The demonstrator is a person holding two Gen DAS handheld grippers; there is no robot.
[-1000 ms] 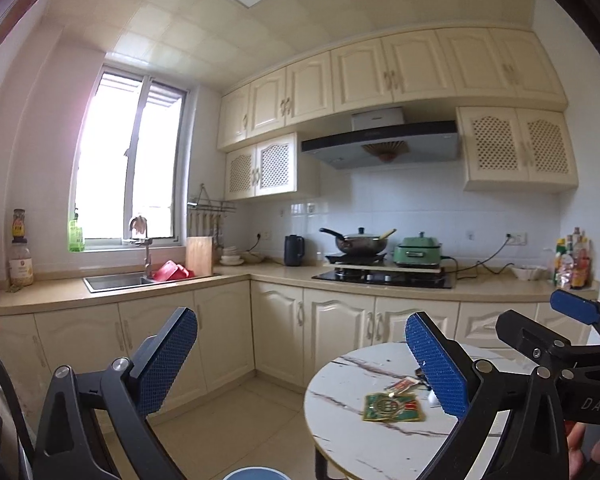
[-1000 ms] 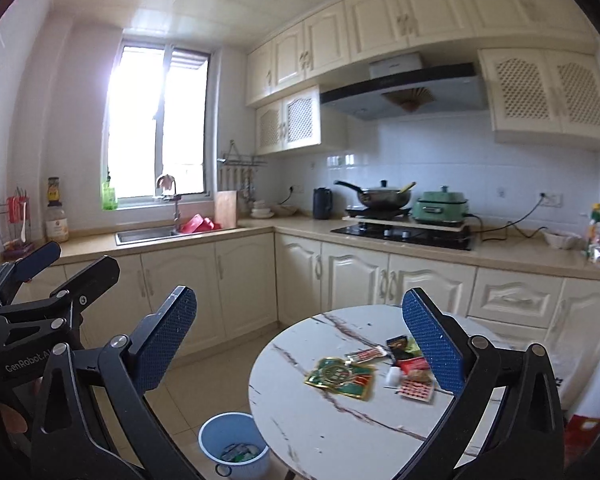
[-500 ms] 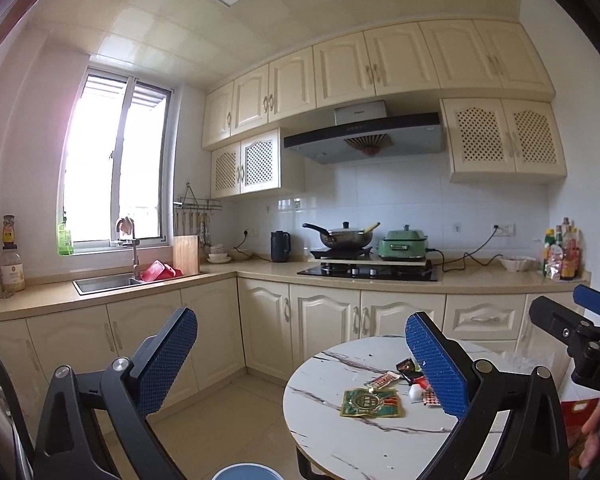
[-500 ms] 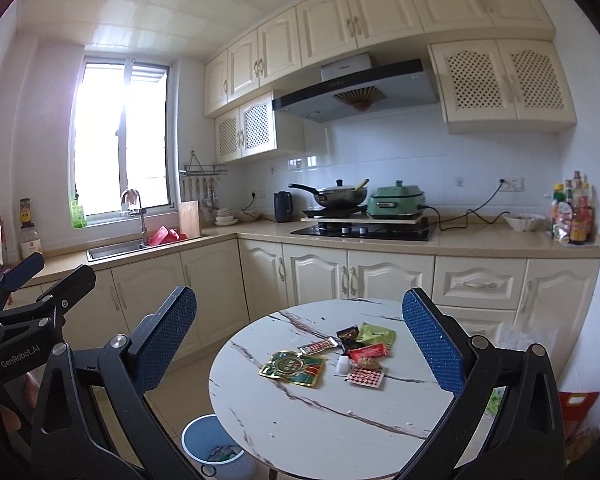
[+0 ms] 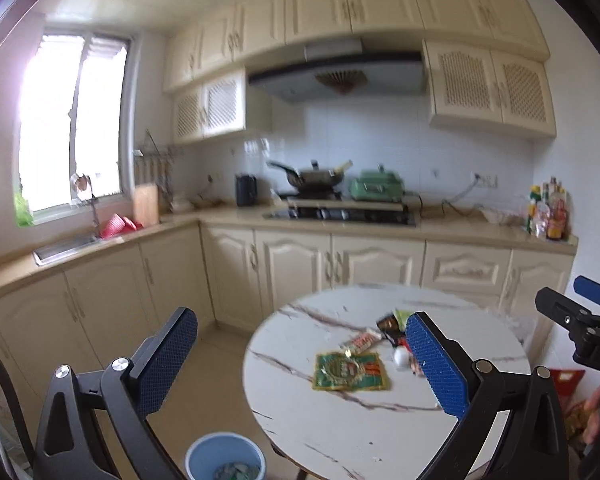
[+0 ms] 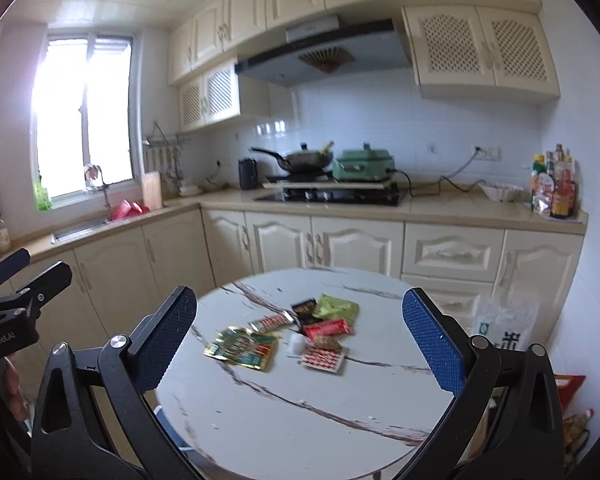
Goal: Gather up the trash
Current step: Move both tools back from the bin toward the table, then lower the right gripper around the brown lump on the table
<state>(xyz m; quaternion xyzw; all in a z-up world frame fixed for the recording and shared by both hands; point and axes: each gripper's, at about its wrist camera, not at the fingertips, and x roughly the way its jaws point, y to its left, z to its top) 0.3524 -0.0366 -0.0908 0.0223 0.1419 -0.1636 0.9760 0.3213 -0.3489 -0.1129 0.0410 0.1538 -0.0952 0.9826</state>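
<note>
Overhead, roughly: round surface [image 6: 300,420], white marble look with brown veins, glossy. Litter clustered near its middle. Largest piece is a flat foil wrapper [image 6: 242,347], green and gold, crinkled, roughly rectangular, long axis running left-right in the right wrist view, slightly tilted. Just behind it a narrow red-and-white sachet [image 6: 272,321], long axis angled up to the right. Beside that a red packet [image 6: 327,327], a crumpled light-green bag [image 6: 338,307], a small dark packet [image 6: 305,307], a small white cap-like piece [image 6: 297,344] and a flat red-patterned card [image 6: 324,358]; pieces touch or overlap, edges blurred.

Left hand-held gripper [image 5: 300,364]: jaws spread wide, blue textured pads, nothing between them, clear of the surface. Right hand-held gripper [image 6: 300,340]: likewise wide open, empty, above the near edge of the surface, touching nothing.

Blue round plastic bin [image 5: 225,456] on the floor by the surface's left side, some scraps inside.
</note>
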